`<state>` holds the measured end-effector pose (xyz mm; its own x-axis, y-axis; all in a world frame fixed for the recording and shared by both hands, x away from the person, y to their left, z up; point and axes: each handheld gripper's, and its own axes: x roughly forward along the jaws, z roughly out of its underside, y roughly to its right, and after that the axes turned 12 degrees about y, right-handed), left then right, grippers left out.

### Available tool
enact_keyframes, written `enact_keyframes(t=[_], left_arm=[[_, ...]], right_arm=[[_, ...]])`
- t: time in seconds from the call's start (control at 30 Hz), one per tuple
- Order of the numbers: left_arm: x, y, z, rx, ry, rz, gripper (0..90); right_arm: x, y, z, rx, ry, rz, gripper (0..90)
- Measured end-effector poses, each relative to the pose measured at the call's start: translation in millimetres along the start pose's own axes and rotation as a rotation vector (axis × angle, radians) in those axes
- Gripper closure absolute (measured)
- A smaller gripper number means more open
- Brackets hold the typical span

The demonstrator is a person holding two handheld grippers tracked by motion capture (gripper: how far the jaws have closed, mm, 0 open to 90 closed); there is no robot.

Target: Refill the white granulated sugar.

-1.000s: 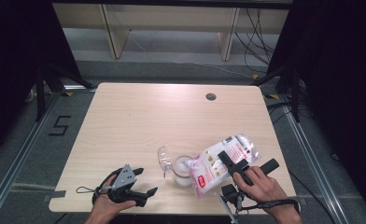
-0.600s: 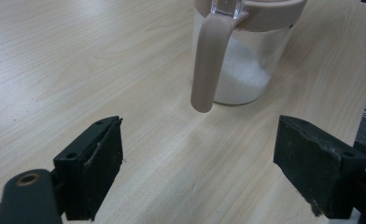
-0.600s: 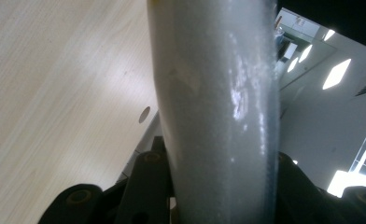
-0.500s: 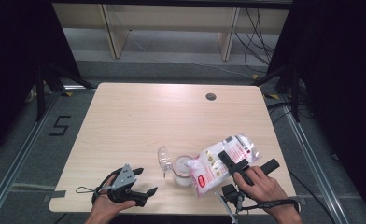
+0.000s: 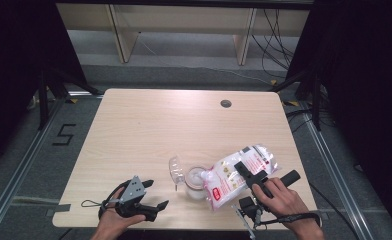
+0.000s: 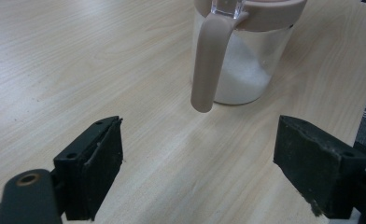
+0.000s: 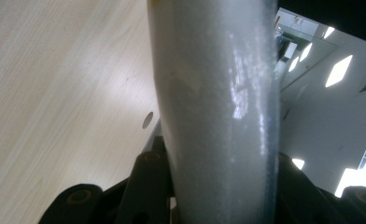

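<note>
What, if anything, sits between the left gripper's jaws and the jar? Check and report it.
Nothing visible. The left gripper is open, with bare table between its jaws and the jar. The jar's handle faces the gripper. The right gripper holds the bag over the jar.

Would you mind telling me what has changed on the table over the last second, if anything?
Nothing has visibly changed. The right tool stays clamped on the bag of white grains, tilted over the open jar. The left tool stays open and parked near the table's front edge, pointing at the jar, whose lid remains flipped up.
</note>
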<state>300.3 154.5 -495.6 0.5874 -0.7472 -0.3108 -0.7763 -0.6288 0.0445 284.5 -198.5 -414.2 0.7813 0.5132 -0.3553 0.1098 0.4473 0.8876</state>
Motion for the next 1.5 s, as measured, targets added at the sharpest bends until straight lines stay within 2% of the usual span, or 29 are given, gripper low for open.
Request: enact_keyframes(t=[0.03, 0.07, 0.13, 0.4, 0.43, 0.47, 0.6, 0.67, 0.73, 0.8, 0.83, 0.9, 0.97, 1.27, 1.3, 1.37, 1.43, 1.5], left_arm=[[0.0, -0.1, 0.0, 0.0, 0.0, 0.0, 15.3], [0.2, -0.2, 0.1, 0.0, 0.003, 0.001, 15.3], [-0.1, -0.4, -0.2, 0.001, -0.002, 0.002, 15.3], [-0.4, -0.9, -0.2, 0.0, 0.005, -0.001, 15.3], [-0.2, 0.5, 0.5, -0.029, 0.008, -0.008, 15.4], [-0.2, 0.7, 0.5, -0.03, 0.008, -0.01, 15.3], [-0.4, 0.7, 0.2, -0.017, -0.001, -0.008, 15.4], [-0.1, 1.0, 0.4, -0.024, 0.003, -0.007, 15.3], [-0.5, 0.8, 0.2, -0.02, -0.001, -0.014, 15.3], [-0.3, 0.6, 0.3, -0.024, 0.003, -0.007, 15.4], [-0.1, 0.6, 0.4, -0.022, 0.006, -0.006, 15.3], [0.0, 0.9, 0.5, -0.023, 0.005, -0.005, 15.3], [-0.1, 0.6, 0.4, -0.022, 0.005, -0.006, 15.4], [-0.1, 0.6, 0.4, -0.022, 0.004, -0.006, 15.4], [-0.1, 0.6, 0.5, -0.023, 0.005, -0.007, 15.4], [-0.2, 0.8, 0.4, -0.021, 0.005, -0.011, 15.4], [-0.1, 0.7, 0.4, -0.022, 0.006, -0.006, 15.3], [-0.1, 0.7, 0.4, -0.023, 0.005, -0.006, 15.3]], right_arm=[[-0.8, -0.8, 0.2, 0.016, -0.006, 0.001, 74.0], [-0.4, 0.6, 0.5, 0.003, 0.001, -0.003, 74.0], [-1.5, 0.0, 0.4, 0.013, -0.013, -0.007, 74.0], [-0.5, 0.5, 0.1, 0.003, 0.0, -0.006, 74.2], [-0.7, 0.4, 0.3, 0.006, -0.001, -0.003, 74.2], [-0.9, 0.4, 0.4, 0.007, -0.003, -0.003, 74.3], [-2.2, 0.4, 0.8, 0.013, -0.014, -0.008, 74.4], [-2.5, 1.2, 0.9, 0.0, -0.01, -0.004, 74.5], [-3.4, -0.2, 0.6, 0.019, -0.017, 0.009, 74.6], [-2.5, 1.6, 0.9, 0.0, -0.003, 0.004, 74.7], [-3.3, 0.0, 0.7, 0.019, -0.014, 0.007, 74.8], [-3.2, -0.4, 0.7, 0.023, -0.015, 0.006, 74.8], [-1.7, 1.2, 0.9, -0.004, -0.004, -0.001, 74.9], [-2.4, 1.1, 0.9, 0.004, -0.01, -0.007, 75.4], [-3.2, -1.0, 0.7, 0.024, -0.016, 0.009, 75.6], [-1.6, 1.2, 0.6, -0.005, 0.002, 0.004, 75.7], [-1.9, -0.4, 0.2, 0.014, -0.005, 0.004, 75.9], [-1.5, -0.2, 0.3, 0.01, 0.0, 0.0, 76.0]])
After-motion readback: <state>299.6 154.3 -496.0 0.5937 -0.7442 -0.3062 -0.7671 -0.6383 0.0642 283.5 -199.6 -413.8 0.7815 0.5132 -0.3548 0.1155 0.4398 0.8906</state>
